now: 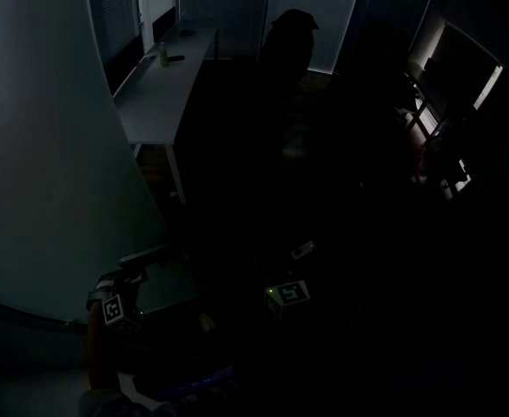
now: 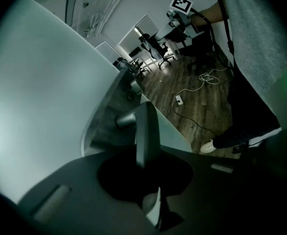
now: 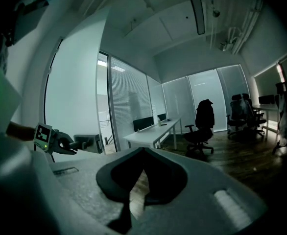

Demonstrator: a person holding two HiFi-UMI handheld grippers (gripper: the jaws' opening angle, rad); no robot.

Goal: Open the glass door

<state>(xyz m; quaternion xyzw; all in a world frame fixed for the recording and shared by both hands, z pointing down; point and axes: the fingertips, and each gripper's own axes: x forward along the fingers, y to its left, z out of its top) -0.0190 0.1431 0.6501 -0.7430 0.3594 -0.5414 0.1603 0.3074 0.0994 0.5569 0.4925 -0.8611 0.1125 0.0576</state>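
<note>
Really dark office shot, so bear with me. The glass door (image 1: 37, 146) is the big frosted pale panel filling the left side of the head view, from the top edge down to the lower left. Its door handle (image 2: 146, 131) is a grey lever sitting dead centre in the left gripper view, standing off the glass on a short round stub.

The left claw (image 3: 72, 145) is clamped down narrow on that handle. You can see it best at the far left of the right gripper view, where its tips pinch the end of the lever, with the marker cube just behind them. In the left gripper view the lever runs right down into the gap between the jaws.

The right claw (image 3: 129, 202) looks pinched together at the tips with nothing in it. It points out into the room, well apart from the door.

Other stuff:
- A long white desk (image 1: 163, 85) sits in the upper left of the head view, along the window blinds (image 1: 315, 7), with a small bottle (image 1: 162, 56) on it.
- A dark office chair (image 3: 202, 126) stands right of centre in the right gripper view, just past the end of the desk.
- Past the door's edge in the left gripper view there's wooden floor (image 2: 182, 106) with a loose cable (image 2: 207, 77) on it, and the person's pale shoe (image 2: 209, 146) at lower right.
</note>
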